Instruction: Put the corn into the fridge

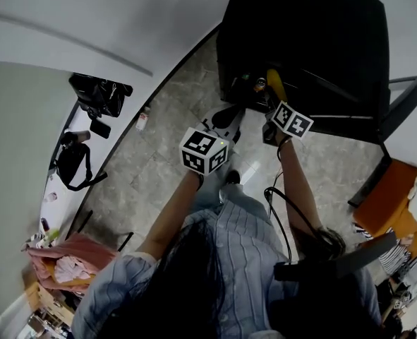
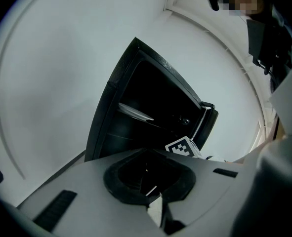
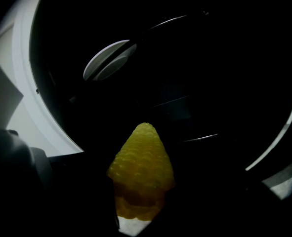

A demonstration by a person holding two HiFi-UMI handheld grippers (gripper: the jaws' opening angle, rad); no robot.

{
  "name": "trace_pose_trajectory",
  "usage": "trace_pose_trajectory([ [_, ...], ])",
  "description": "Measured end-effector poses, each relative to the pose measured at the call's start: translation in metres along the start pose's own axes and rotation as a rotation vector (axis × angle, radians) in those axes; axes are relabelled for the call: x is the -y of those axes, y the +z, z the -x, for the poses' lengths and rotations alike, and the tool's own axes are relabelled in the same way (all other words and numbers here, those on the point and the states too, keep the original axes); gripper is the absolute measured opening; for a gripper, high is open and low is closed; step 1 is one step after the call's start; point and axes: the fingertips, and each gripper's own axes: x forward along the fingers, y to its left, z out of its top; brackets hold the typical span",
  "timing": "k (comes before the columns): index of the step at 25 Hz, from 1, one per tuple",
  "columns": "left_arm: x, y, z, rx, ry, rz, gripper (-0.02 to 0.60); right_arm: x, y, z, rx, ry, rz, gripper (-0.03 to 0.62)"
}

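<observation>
A yellow corn cob (image 3: 142, 167) stands tip-forward between the dark jaws of my right gripper (image 3: 141, 196), which is shut on it. In the head view the corn (image 1: 274, 85) pokes into the mouth of the open black fridge (image 1: 314, 41), just past the right gripper (image 1: 272, 104) and its marker cube. The fridge's inside (image 3: 195, 83) is dark, with shelves and a white plate (image 3: 108, 59). My left gripper (image 1: 224, 121) hovers just left of the right one, outside the fridge (image 2: 146, 107). Its grey jaws meet with nothing between them at the left gripper (image 2: 153, 191).
The fridge door (image 1: 400, 104) hangs open to the right. An orange seat (image 1: 386, 200) stands on the tiled floor (image 1: 166, 154) at the right. Black bags (image 1: 99, 94) lie on a white counter at the left. A black cable (image 1: 282, 217) trails by my right arm.
</observation>
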Motion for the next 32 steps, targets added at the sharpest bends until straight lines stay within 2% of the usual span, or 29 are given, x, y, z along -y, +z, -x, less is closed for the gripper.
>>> trace_pose_trajectory([
  [3,-0.003,0.000,-0.003,-0.004,-0.003,0.005,0.008,0.007,0.002,-0.008,-0.015,-0.030,0.053,0.264],
  [10,-0.003,0.000,-0.010,-0.014,-0.027,0.007,0.008,0.020,-0.005,-0.027,-0.099,-0.099,0.256,0.264],
  [15,-0.003,-0.003,-0.013,-0.021,-0.035,0.011,0.008,0.024,-0.003,-0.034,-0.118,-0.105,0.312,0.264],
  [24,0.007,-0.011,-0.014,-0.039,-0.041,-0.002,0.008,0.032,0.013,-0.055,-0.159,-0.127,0.494,0.264],
  [27,0.009,-0.014,-0.011,-0.051,-0.038,-0.006,0.008,0.032,0.023,-0.064,-0.160,-0.124,0.514,0.265],
  [32,0.010,-0.017,-0.011,-0.065,-0.029,-0.010,0.008,0.042,0.028,-0.078,-0.178,-0.138,0.486,0.264],
])
